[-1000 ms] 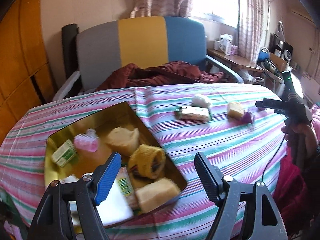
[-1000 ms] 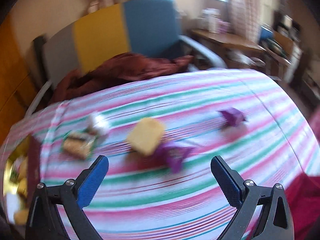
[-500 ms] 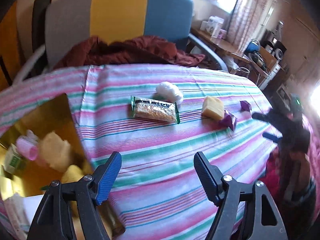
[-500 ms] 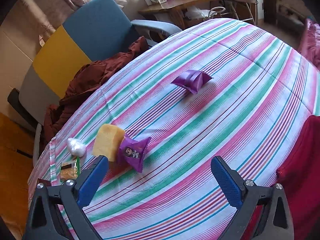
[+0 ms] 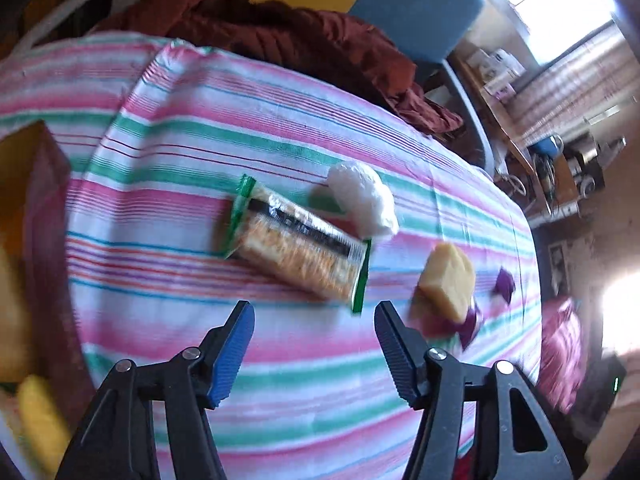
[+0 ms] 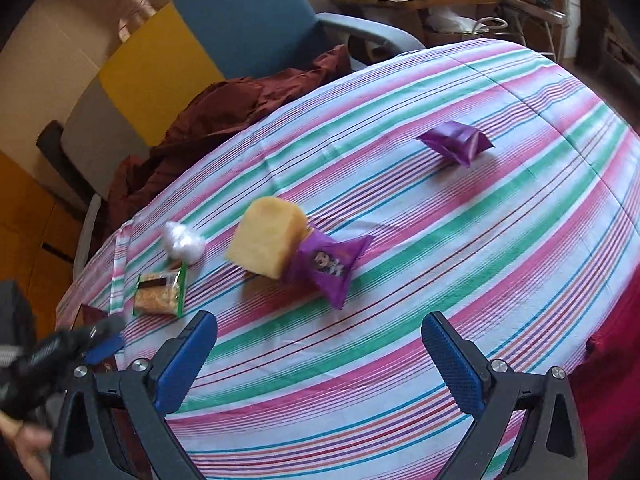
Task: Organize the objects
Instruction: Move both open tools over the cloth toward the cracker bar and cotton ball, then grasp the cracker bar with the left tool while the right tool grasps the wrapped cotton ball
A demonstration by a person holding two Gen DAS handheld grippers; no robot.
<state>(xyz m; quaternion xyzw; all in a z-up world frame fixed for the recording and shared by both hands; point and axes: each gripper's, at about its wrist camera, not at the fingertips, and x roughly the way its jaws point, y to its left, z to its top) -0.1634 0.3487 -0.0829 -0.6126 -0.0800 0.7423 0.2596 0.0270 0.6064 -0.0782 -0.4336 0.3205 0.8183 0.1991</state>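
My left gripper (image 5: 314,340) is open and empty, just short of a green-edged cracker packet (image 5: 298,244) on the striped cloth. A white wrapped lump (image 5: 362,198) lies behind the packet. A yellow sponge block (image 5: 446,280) leans on a purple snack bag (image 5: 470,320) to the right. My right gripper (image 6: 320,360) is open and empty, above the cloth in front of the sponge block (image 6: 266,238) and purple bag (image 6: 326,264). A second purple bag (image 6: 456,142) lies further right. The packet (image 6: 160,294) and white lump (image 6: 182,242) lie to the left.
The gold tin (image 5: 24,216) with several items is at the left edge. A colour-block chair (image 6: 192,52) with a maroon cloth (image 6: 224,116) stands behind the table. The left gripper's tip (image 6: 96,344) shows low left in the right wrist view.
My left gripper has swung right from over the gold tin and closed in on the cracker packet. My right gripper has drawn back and nearer the sponge and purple bag.
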